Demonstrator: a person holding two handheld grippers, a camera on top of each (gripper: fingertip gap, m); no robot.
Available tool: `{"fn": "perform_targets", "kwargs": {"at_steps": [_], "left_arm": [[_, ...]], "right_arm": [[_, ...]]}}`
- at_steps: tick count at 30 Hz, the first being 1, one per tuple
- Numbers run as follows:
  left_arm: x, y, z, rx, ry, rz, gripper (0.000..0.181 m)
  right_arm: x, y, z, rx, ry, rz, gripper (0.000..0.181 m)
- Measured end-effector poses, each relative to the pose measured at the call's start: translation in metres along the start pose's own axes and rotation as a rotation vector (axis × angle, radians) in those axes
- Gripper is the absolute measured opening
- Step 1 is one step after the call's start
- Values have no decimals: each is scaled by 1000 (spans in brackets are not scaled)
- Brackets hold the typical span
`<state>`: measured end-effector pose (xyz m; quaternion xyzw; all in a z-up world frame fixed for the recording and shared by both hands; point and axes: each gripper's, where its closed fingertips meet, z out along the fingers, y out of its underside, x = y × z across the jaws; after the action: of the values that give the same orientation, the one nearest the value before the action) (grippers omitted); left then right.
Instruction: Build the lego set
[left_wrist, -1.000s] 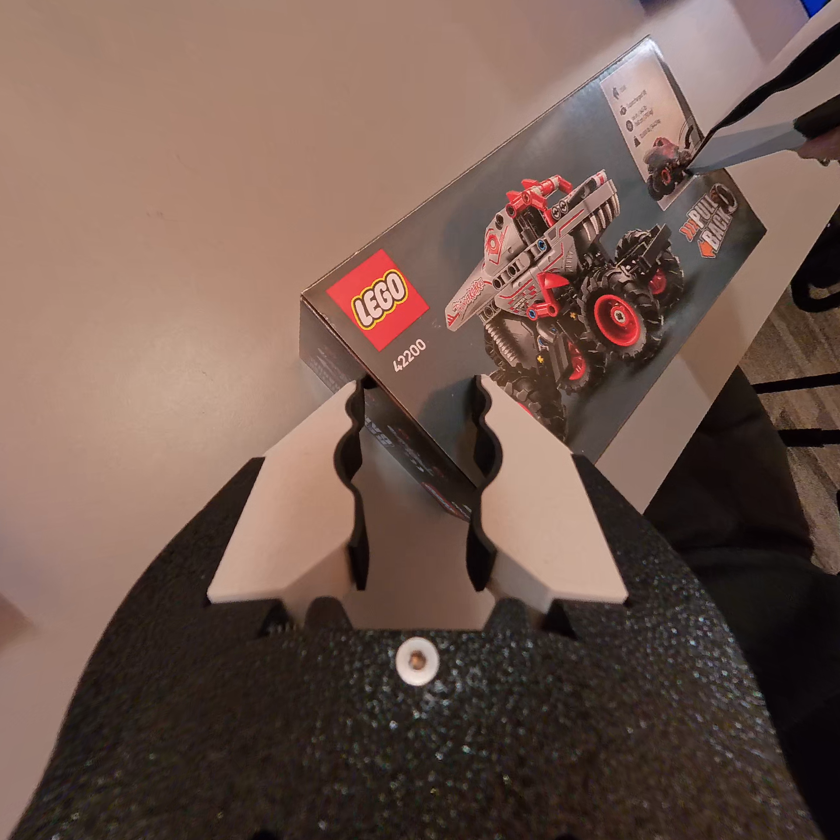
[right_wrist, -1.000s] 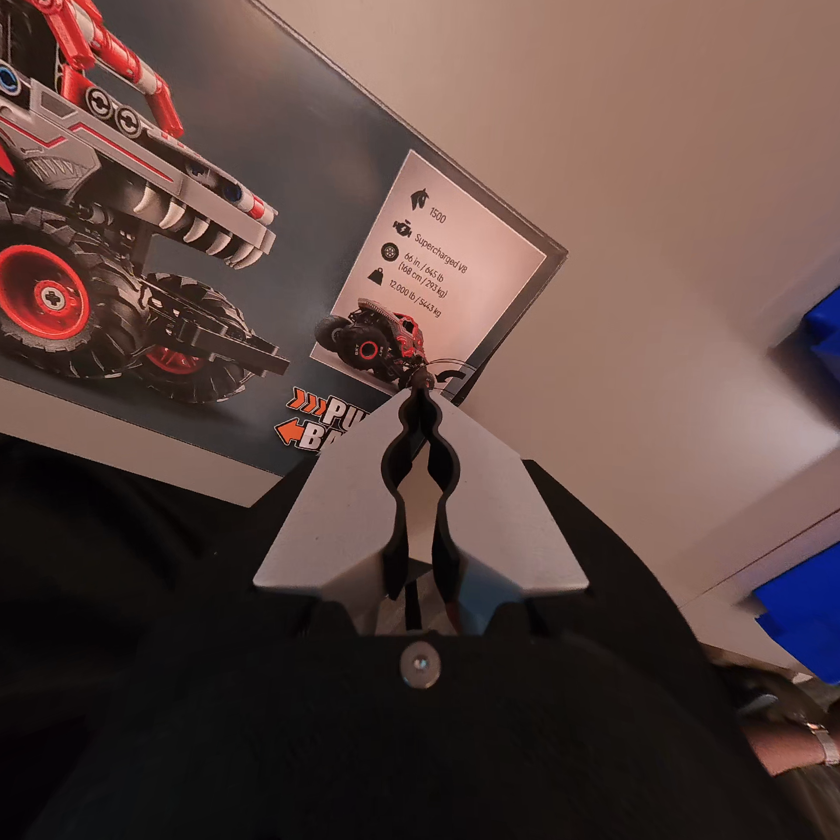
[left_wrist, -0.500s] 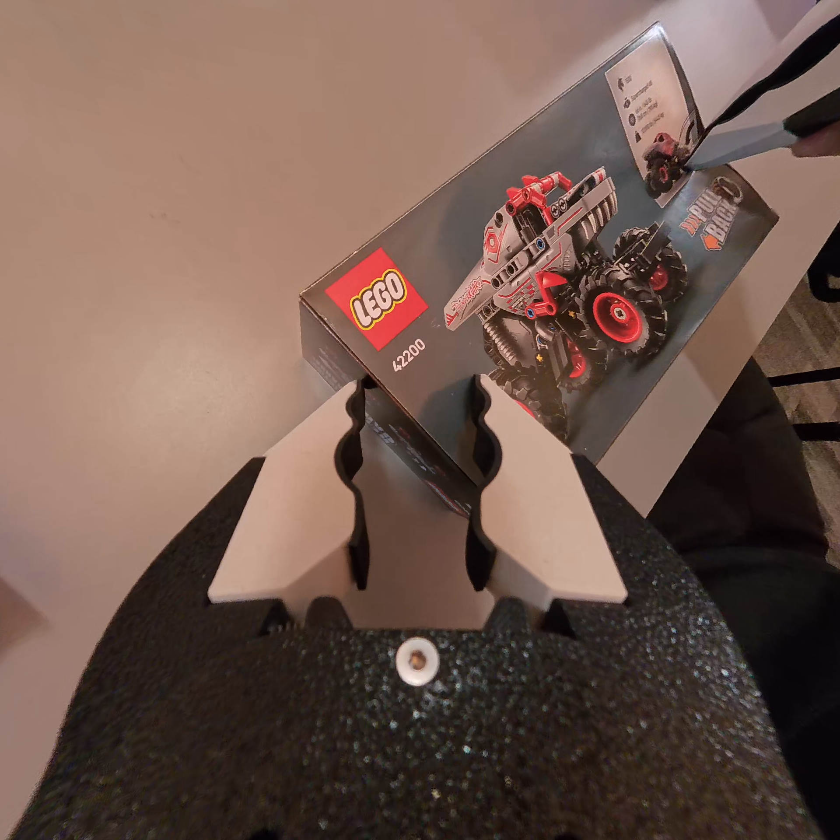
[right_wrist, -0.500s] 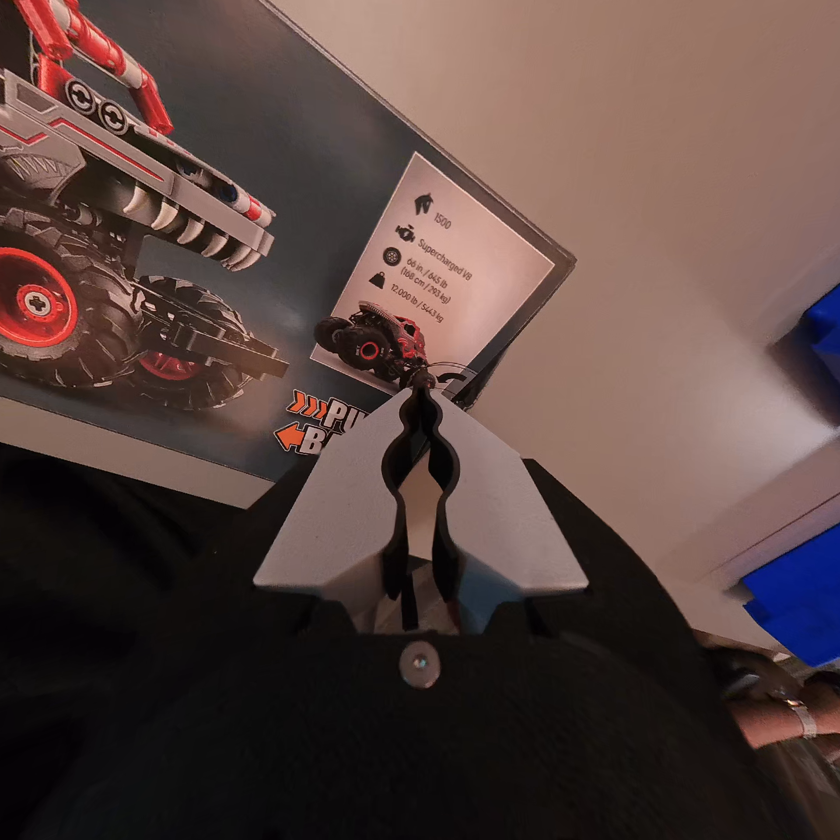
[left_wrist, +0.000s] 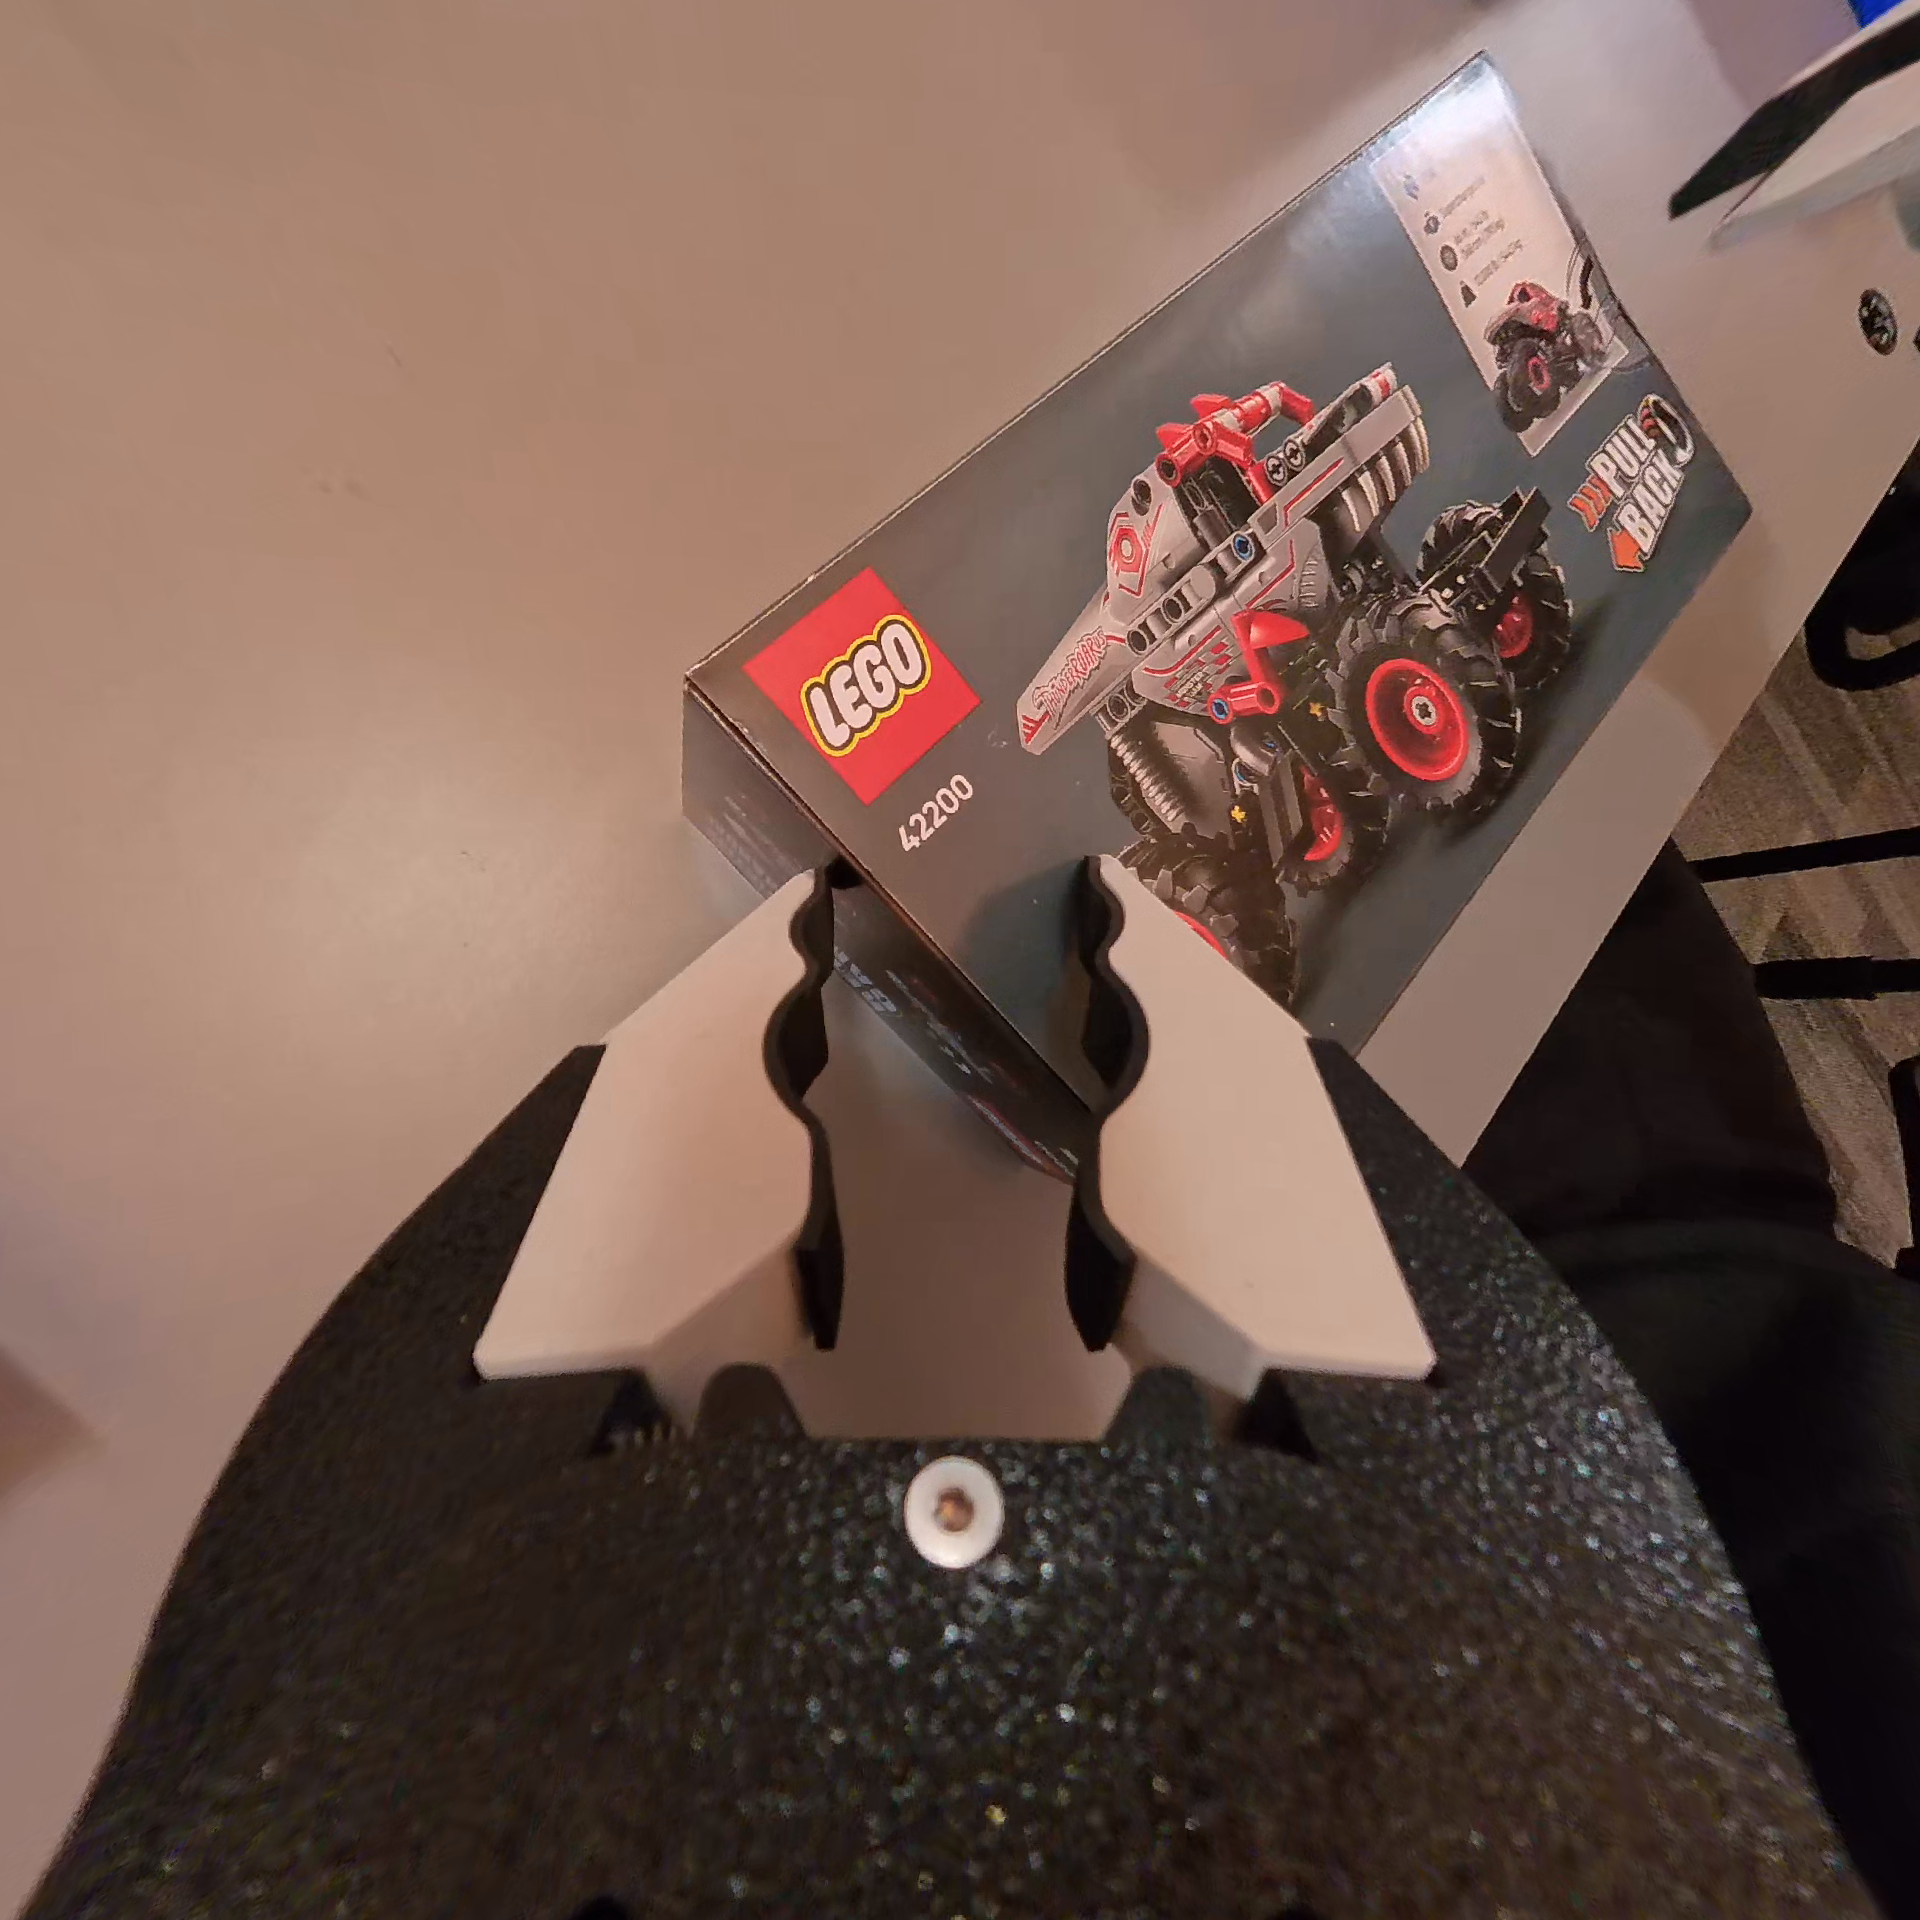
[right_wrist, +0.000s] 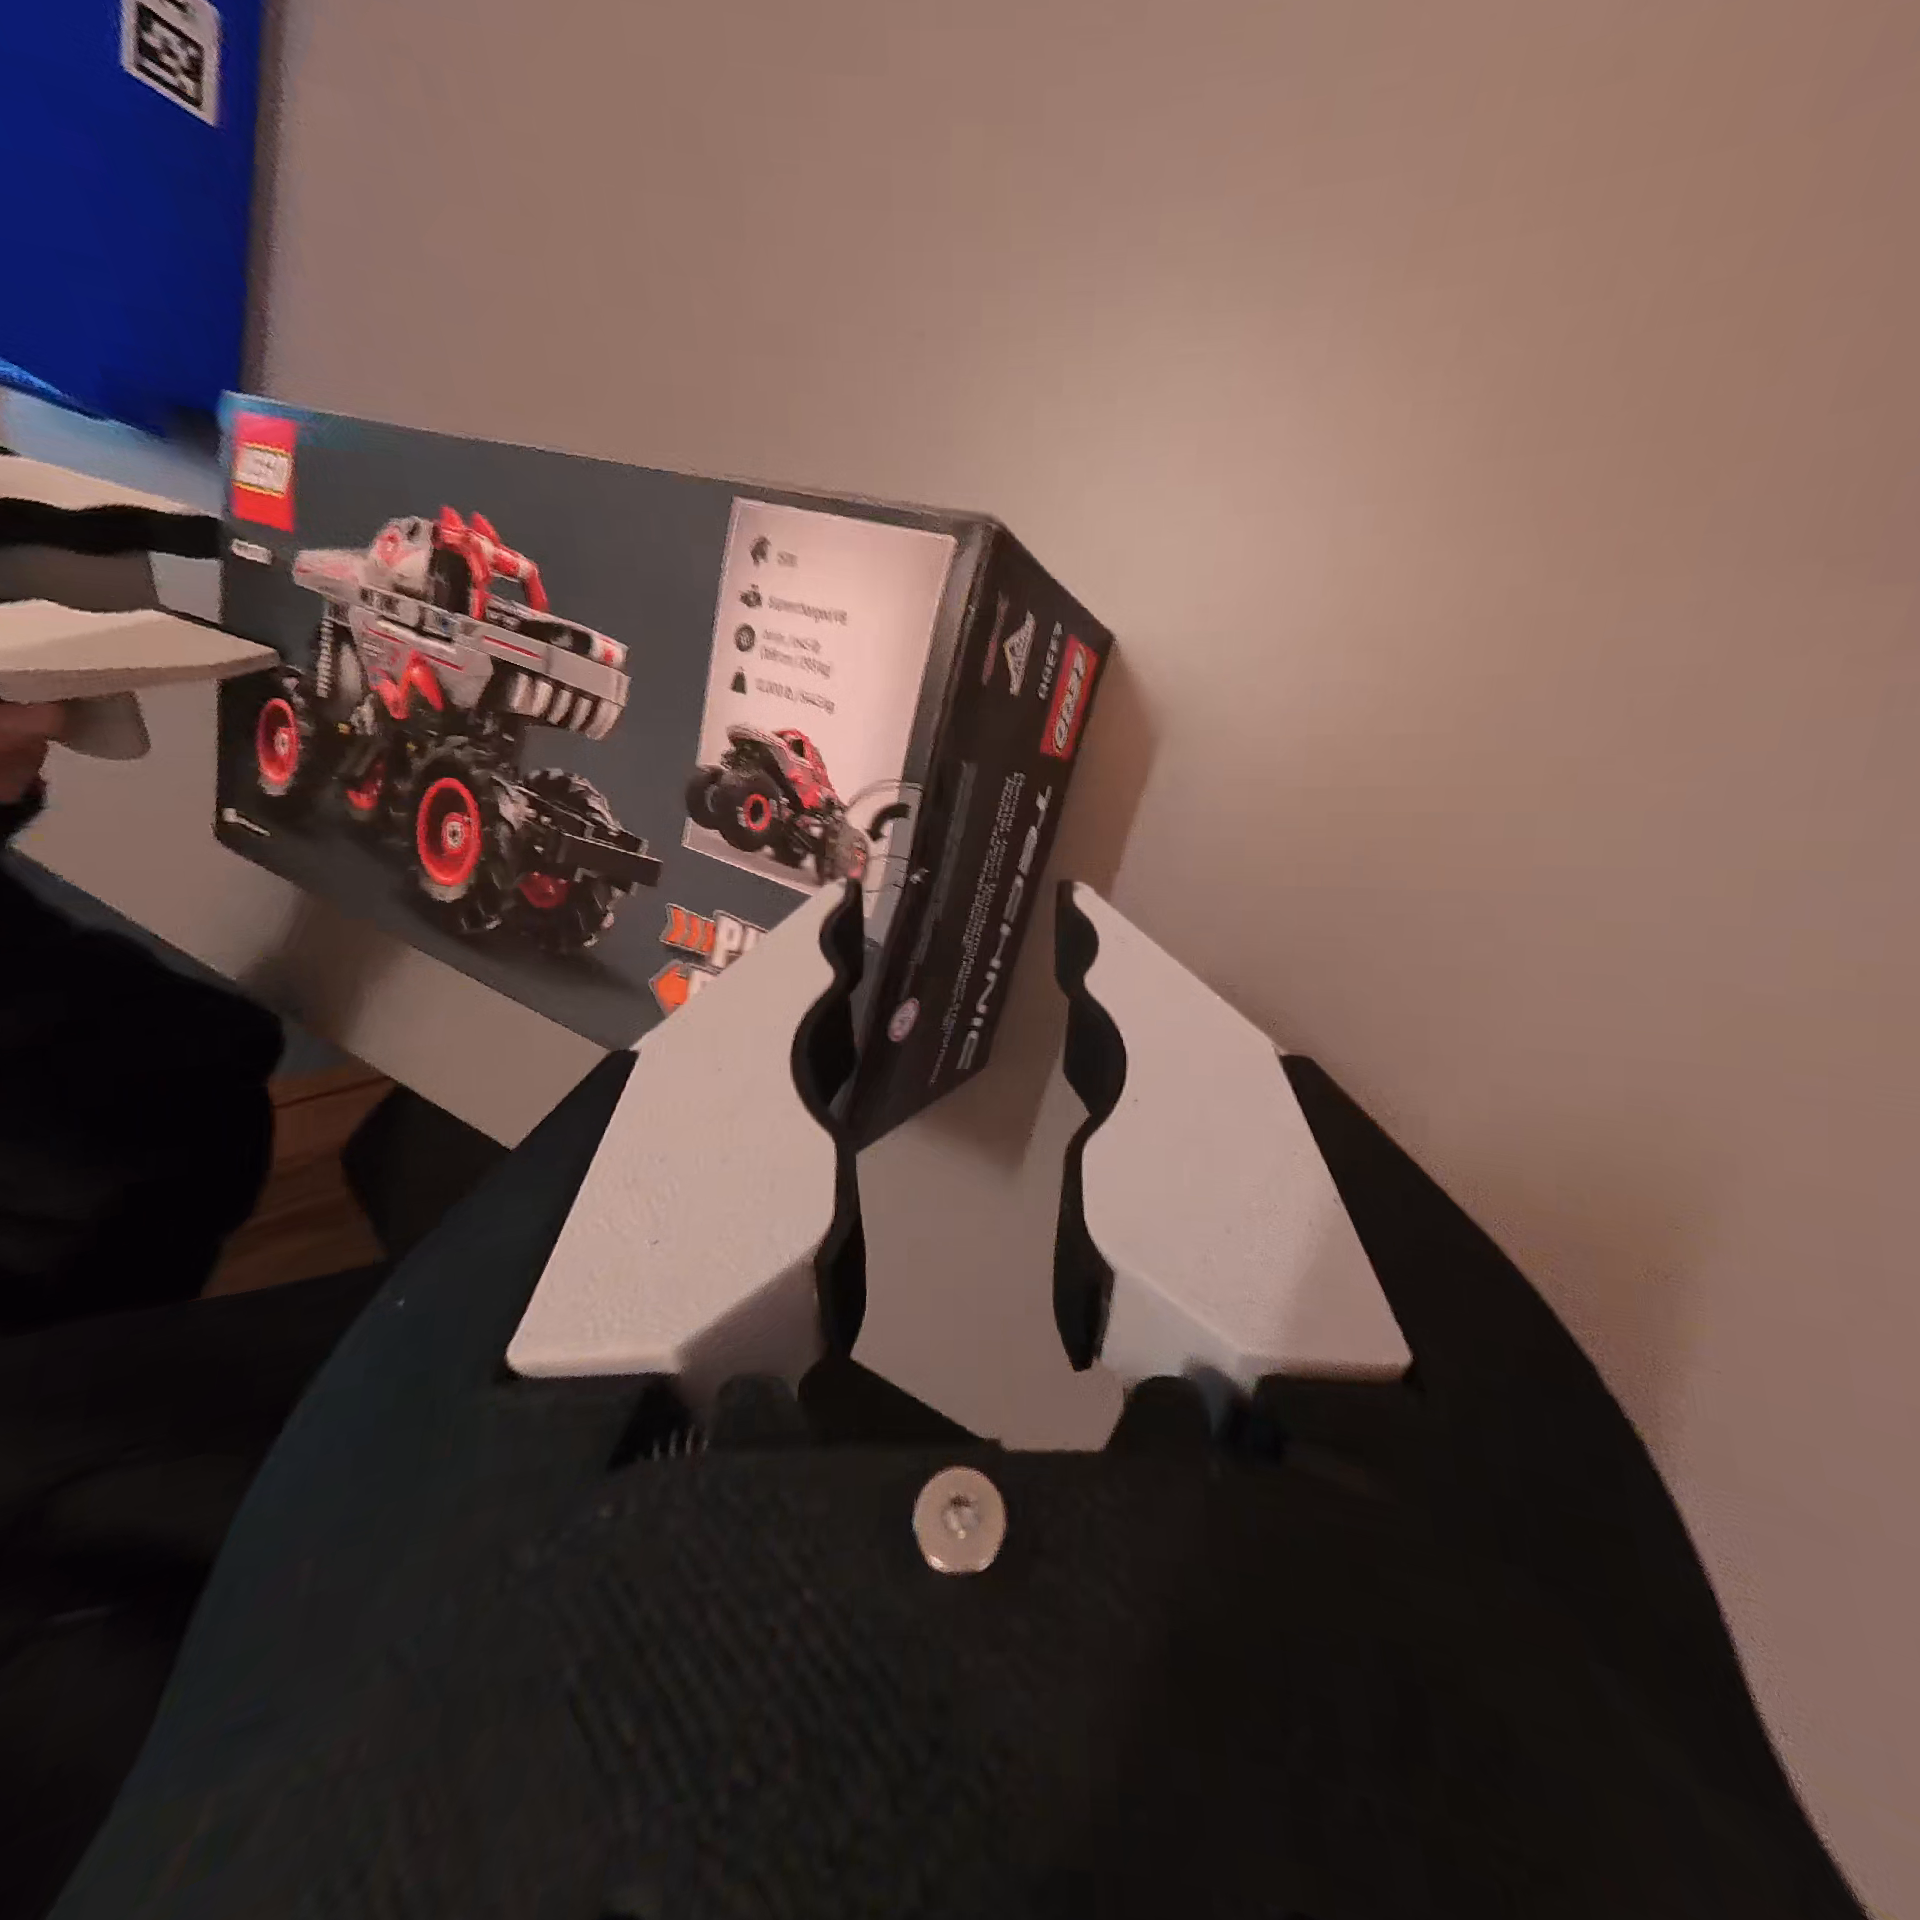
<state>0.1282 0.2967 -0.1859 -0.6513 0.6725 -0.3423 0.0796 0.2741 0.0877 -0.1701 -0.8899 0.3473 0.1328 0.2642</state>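
grey-fingered left claw (left_wrist: 961, 883) sits at 6 o'clock in its own view, its fingers spread apart around the near end of the lego box (left_wrist: 1299, 623) without clamping it. that sealed box lies flat on the beige table (left_wrist: 416, 416), running toward 1 o'clock along the table's edge. in the right wrist view the right claw (right_wrist: 956, 899) is likewise spread, framing the box's other end panel; the left claw shows at 9 o'clock. farthest off, at 11 o'clock, stands a blue bin (right_wrist: 114, 208).
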Motion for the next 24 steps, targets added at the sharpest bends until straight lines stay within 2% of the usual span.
{"fn": "perform_targets", "kwargs": {"at_steps": [1,3,5,10,13,19,21,23,24], "left_arm": [[0,0,0,2,1,-1,45],[0,0,0,4,1,-3,45],[-1,0,1,1,-2,0,45],[-2,0,2,7,2,2,45],[-2,-1,2,7,4,4,45],[-1,-2,5,5,24,16,45],[-1,-3,6,1,30,22,45],[-1,-3,7,-3,30,25,45],[-1,-3,7,-6,29,25,45]], "right_arm": [[0,3,3,-3,-9,1,38],[-7,8,10,-3,-69,12,40],[-3,12,15,-19,-35,-8,40],[-10,9,21,-9,-81,-55,16],[-11,8,21,-50,-48,-118,12],[-17,18,15,-173,-66,-224,14],[-17,26,16,-208,-106,-236,21],[-13,25,17,-198,-112,-231,28],[-17,25,17,-190,-141,-240,23]]}}
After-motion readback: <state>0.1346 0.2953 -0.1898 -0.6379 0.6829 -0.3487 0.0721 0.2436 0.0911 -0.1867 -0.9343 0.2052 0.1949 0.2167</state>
